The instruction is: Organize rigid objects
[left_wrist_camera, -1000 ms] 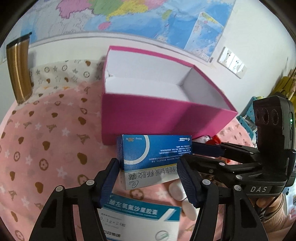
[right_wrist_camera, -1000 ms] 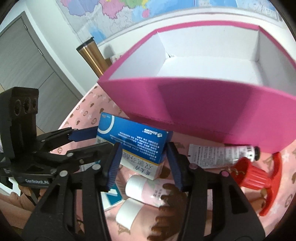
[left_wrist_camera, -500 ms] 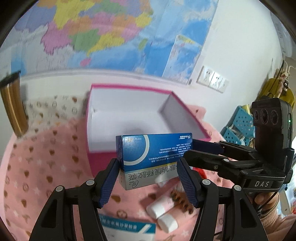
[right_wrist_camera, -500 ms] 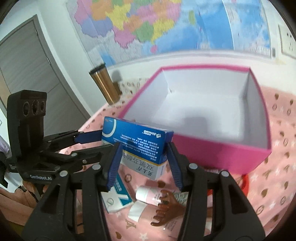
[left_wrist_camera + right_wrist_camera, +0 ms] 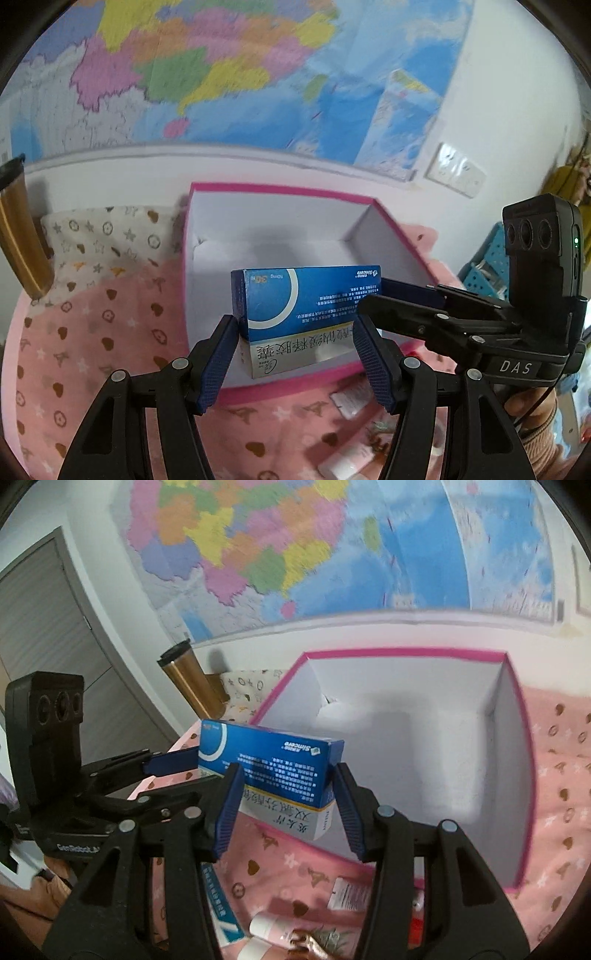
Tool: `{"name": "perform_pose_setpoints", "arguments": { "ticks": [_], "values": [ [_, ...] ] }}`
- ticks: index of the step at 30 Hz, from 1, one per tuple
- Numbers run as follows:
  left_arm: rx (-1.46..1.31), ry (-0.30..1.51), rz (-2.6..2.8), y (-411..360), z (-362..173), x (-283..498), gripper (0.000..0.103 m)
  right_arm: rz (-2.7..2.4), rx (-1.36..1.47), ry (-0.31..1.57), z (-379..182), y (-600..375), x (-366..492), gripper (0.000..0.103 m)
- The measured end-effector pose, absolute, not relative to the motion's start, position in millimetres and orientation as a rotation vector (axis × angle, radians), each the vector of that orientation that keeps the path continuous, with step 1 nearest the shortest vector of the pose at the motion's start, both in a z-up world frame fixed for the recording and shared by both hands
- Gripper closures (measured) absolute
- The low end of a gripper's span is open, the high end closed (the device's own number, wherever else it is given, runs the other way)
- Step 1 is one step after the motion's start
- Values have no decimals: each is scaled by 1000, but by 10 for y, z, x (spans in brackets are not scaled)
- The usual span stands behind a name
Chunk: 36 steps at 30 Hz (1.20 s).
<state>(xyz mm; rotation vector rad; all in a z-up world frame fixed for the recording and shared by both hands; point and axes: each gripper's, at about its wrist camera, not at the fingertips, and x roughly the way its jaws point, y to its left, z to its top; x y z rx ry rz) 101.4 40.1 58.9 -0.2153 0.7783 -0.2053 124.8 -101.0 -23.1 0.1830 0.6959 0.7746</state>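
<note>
Figure: transfer of a stacked pair of cartons toward the box. At far left stood a gold tumbler (image 5: pixel 22 236) on the pink cloth (image 5: pixel 92 350). The left gripper (image 5: pixel 295 354) pinched the stack by its ends, its pads pressed against the white carton (image 5: pixel 291 356) beneath the blue carton (image 5: pixel 310 299). The right gripper (image 5: pixel 288 801) clamped the same two cartons across their width from the other side (each tool shows in the other's view). The stack hung in the air over the near rim of the empty pink box (image 5: pixel 295 387). Judged step: carrying the pair to the box. The next move likely called for both hands to advance together, lower the stack onto the white floor, then spread. Tubes (image 5: pixel 273 928) lay loose on the cloth nearby.
</note>
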Motion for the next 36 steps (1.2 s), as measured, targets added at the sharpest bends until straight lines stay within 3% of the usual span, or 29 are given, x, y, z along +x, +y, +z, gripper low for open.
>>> {"name": "perform_pose_setpoints", "arguments": {
  "ticks": [13,29,36],
  "values": [
    [-197,868,-119,426,278,1291,39,746,217,904,-782,-804,1779,50],
    [-111,684,-241,163,495,586,30,699,143,611,-427,-1711,848,41],
    [-80,765,-368,-241,217,415,30,568,190,712,-849,-2194,690,41]
  ]
}}
